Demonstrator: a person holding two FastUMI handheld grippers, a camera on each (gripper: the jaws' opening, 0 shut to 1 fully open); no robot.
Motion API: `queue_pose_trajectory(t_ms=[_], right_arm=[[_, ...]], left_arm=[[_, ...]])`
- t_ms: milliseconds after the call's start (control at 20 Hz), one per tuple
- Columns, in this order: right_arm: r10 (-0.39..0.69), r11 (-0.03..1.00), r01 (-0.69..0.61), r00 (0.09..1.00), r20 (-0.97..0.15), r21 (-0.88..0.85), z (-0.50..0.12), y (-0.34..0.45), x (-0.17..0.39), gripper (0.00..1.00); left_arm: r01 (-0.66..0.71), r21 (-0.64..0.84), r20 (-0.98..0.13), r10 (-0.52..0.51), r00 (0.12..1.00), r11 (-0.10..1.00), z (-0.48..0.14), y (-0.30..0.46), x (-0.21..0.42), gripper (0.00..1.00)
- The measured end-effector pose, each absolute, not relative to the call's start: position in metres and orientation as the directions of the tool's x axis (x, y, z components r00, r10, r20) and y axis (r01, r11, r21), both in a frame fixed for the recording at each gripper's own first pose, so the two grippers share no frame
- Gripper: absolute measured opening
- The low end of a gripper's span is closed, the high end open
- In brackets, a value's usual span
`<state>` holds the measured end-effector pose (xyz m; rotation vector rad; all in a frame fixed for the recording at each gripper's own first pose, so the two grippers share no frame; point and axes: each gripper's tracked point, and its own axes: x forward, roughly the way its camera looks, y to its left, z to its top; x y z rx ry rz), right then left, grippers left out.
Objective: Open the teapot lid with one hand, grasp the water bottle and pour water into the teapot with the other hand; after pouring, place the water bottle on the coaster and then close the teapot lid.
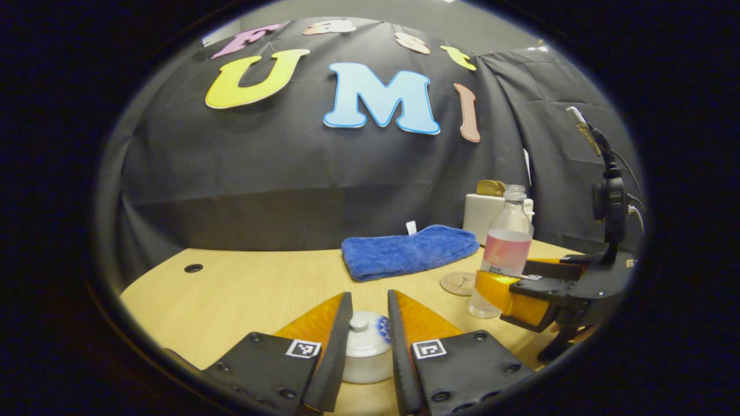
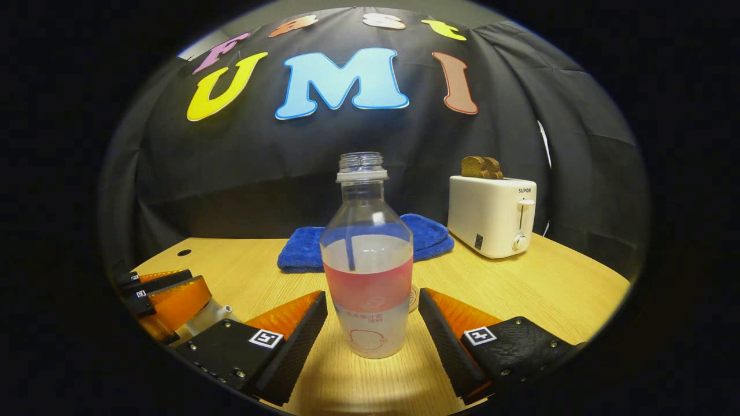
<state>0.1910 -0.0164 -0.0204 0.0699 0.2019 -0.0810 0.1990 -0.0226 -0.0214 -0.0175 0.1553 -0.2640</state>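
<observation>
A white teapot stands on the table, and its domed lid (image 1: 365, 341) with a small knob lies between the fingers of my left gripper (image 1: 370, 306). The fingers flank the lid closely and the knob is not pinched. From the right gripper view the left gripper (image 2: 165, 294) hangs over the teapot's spout (image 2: 215, 315). A clear uncapped water bottle (image 2: 367, 277) with a pink label stands upright between the spread fingers of my right gripper (image 2: 373, 296), with a gap on both sides. The round coaster (image 1: 458, 283) lies just behind the bottle (image 1: 506, 248).
A folded blue towel (image 1: 407, 251) lies at the back of the wooden table (image 1: 243, 294). A white toaster (image 2: 491, 216) with toast in it stands at the back right. A cable hole (image 1: 193, 268) sits at the far left.
</observation>
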Motion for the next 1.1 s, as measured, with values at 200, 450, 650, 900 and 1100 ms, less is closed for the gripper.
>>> queue_pose_trajectory(t_ms=[200, 450, 650, 900, 1100], right_arm=[[-0.076, 0.994, 0.09, 0.977, -0.201, 0.063, -0.02, -0.018, 0.192, 0.98], [-0.079, 0.993, 0.094, 0.976, -0.205, 0.067, -0.021, -0.02, 0.192, 0.98], [-0.076, 0.993, 0.093, 0.976, -0.206, 0.071, -0.021, -0.02, 0.192, 0.98], [-0.073, 0.991, 0.095, 0.974, -0.215, 0.093, -0.022, -0.023, 0.193, 0.98], [-0.071, 0.992, 0.09, 0.975, -0.212, 0.084, -0.022, -0.022, 0.193, 0.98]], left_arm=[[0.243, -0.019, -0.164, -0.242, 0.956, 0.97, -0.021, -0.022, 0.198, 0.44], [0.203, -0.068, -0.157, -0.212, 0.965, 0.977, -0.023, -0.014, 0.201, 0.22], [0.209, -0.086, -0.151, -0.22, 0.964, 0.974, -0.021, -0.013, 0.199, 0.16], [0.221, -0.115, -0.092, -0.232, 0.968, 0.969, -0.009, -0.01, 0.197, 0.12], [0.23, -0.125, -0.041, -0.236, 0.971, 0.965, 0.005, -0.01, 0.193, 0.13]])
